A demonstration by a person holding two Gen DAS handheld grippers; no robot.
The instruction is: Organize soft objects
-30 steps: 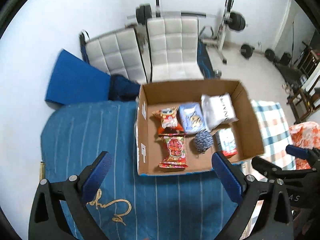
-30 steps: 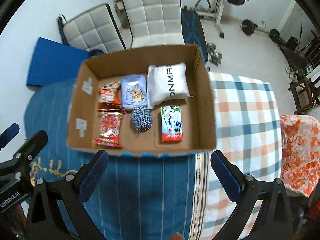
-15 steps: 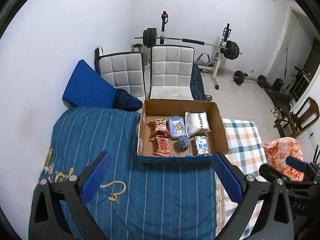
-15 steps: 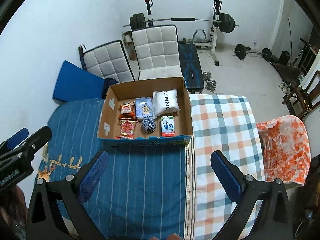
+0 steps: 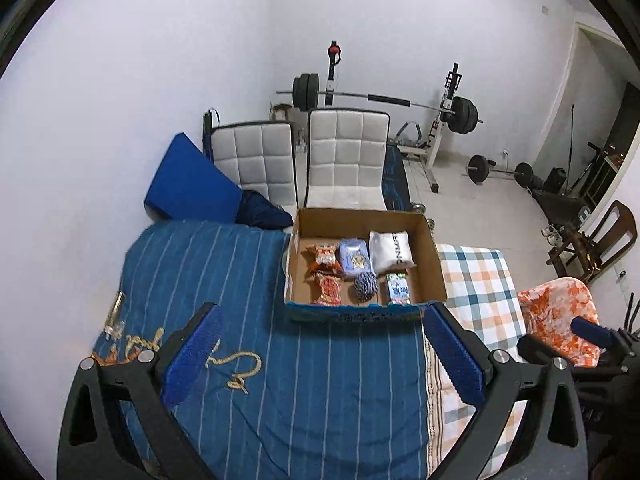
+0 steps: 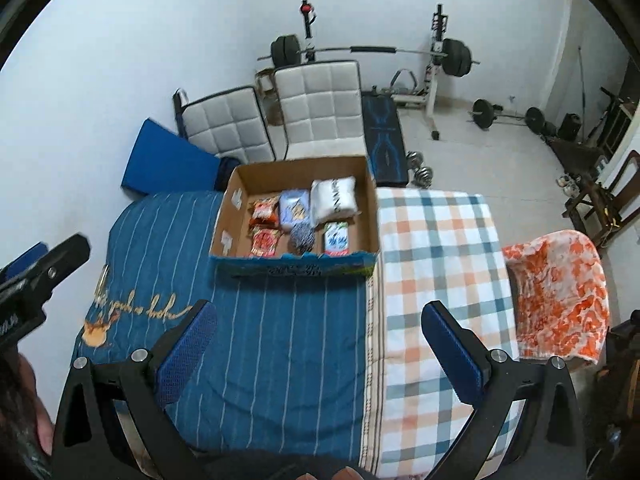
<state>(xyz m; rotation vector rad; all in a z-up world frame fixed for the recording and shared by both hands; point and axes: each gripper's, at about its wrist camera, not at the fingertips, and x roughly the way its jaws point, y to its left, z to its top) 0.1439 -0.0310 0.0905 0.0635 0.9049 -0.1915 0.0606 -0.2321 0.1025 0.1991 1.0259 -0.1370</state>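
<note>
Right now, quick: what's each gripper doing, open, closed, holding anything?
Left gripper: open, fingers wide apart, holding nothing, above the blue striped blanket.
Right gripper: open, fingers wide apart, holding nothing.

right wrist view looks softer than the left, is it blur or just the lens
Right wrist view: slight motion blur smears the cardboard box front print and the left gripper. Left wrist view: the box is crisper; both views bend the walls, fisheye-style.
</note>
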